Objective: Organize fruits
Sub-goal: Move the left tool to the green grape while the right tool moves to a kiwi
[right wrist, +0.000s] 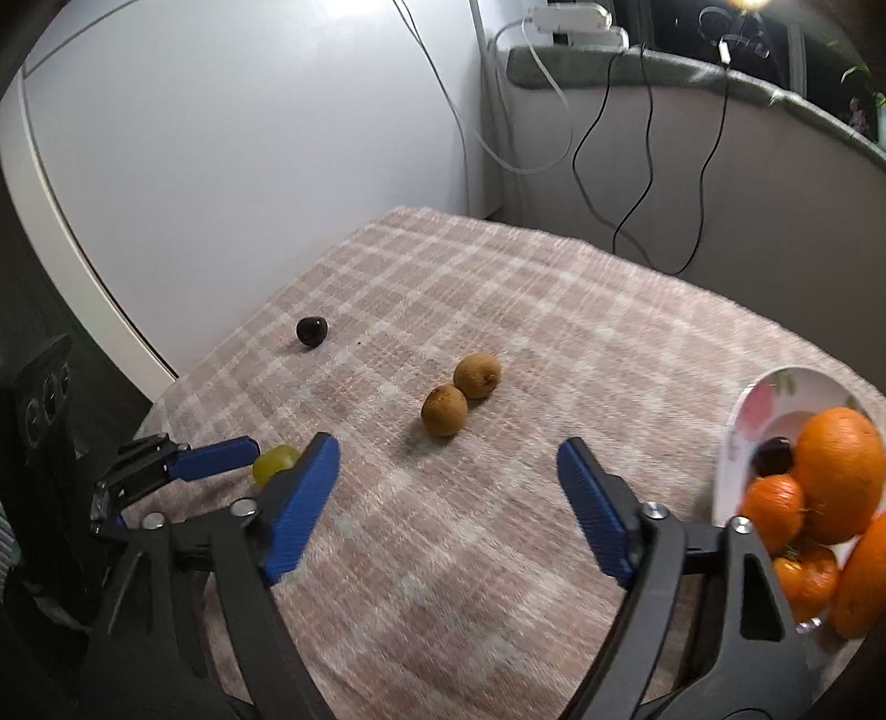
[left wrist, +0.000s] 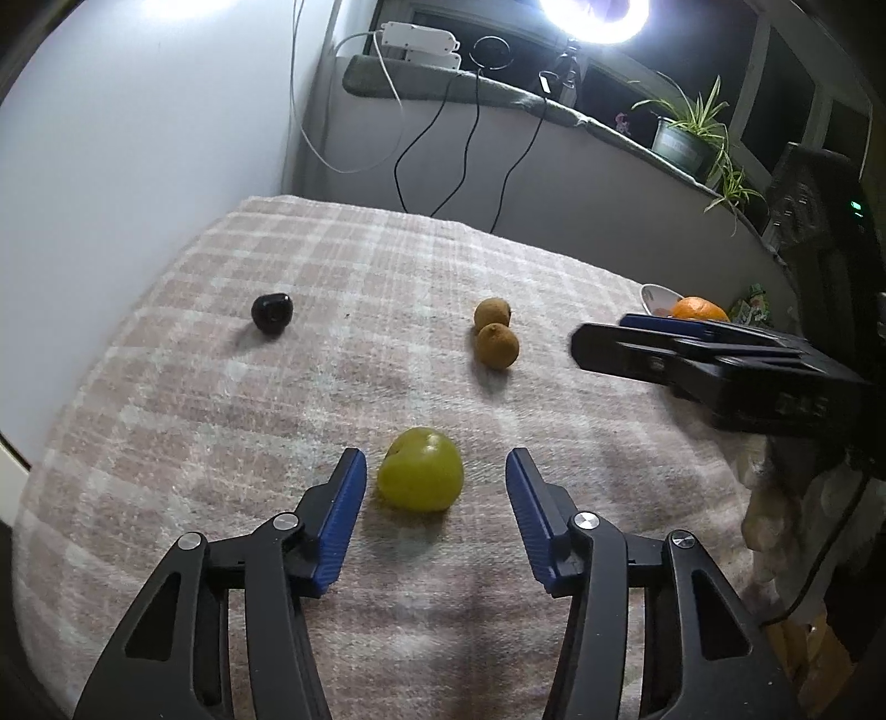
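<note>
A green plum-like fruit (left wrist: 421, 468) lies on the plaid cloth between the open fingers of my left gripper (left wrist: 436, 471), not clamped; it also shows in the right wrist view (right wrist: 273, 463). Two brown kiwis (left wrist: 496, 339) (right wrist: 459, 393) touch each other mid-table. A dark plum (left wrist: 271, 313) (right wrist: 312, 331) lies far left. My right gripper (right wrist: 448, 471) is open and empty, above the cloth near the kiwis; from the left wrist view it appears at the right (left wrist: 626, 332). A white floral plate (right wrist: 775, 399) holds oranges (right wrist: 839, 471), tangerines and a dark fruit.
The plaid cloth (left wrist: 387, 266) covers the table, with a white wall at left and back. Cables (left wrist: 470, 138) hang behind the table. A sill with a potted plant (left wrist: 686, 133) and a bright lamp (left wrist: 592, 16) runs along the back right.
</note>
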`<state>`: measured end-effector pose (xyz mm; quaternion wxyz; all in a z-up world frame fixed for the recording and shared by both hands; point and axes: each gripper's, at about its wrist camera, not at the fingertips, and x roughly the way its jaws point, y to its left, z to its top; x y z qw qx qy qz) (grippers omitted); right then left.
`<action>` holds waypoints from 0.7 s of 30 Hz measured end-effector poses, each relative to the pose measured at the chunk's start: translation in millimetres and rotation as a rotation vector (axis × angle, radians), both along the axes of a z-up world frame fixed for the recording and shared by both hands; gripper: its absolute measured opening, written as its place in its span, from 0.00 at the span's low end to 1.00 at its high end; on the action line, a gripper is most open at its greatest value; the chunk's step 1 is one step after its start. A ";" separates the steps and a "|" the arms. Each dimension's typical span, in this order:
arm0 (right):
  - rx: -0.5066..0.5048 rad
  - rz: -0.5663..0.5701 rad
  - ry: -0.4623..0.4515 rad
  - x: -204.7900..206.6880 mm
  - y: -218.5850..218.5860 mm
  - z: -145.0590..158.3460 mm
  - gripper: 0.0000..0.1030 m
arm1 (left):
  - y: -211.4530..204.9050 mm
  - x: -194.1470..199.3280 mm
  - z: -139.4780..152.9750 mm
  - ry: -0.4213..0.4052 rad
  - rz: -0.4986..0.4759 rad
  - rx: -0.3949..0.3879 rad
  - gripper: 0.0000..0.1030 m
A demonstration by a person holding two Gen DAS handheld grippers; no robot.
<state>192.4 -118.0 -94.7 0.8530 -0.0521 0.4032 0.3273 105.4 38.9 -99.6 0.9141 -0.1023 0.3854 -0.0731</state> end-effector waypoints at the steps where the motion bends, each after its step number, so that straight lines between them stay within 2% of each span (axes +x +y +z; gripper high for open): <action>1: -0.003 0.000 0.008 2.7 2.7 -2.4 0.73 | 0.5 0.2 -0.6 0.002 0.001 -0.001 0.49; 3: -0.008 0.005 0.029 8.8 8.5 -8.2 0.65 | 2.2 0.5 -1.6 0.006 0.007 -0.004 0.49; 9: -0.032 -0.002 0.073 22.4 20.6 -23.8 0.48 | 5.3 2.5 -5.3 0.017 0.016 -0.009 0.49; 16: -0.045 -0.007 0.076 31.3 27.4 -30.1 0.45 | 6.3 6.4 -8.4 0.027 0.016 -0.013 0.42; 21: -0.058 -0.006 0.082 37.1 31.9 -34.0 0.38 | 7.1 7.3 -9.3 0.029 0.016 -0.013 0.38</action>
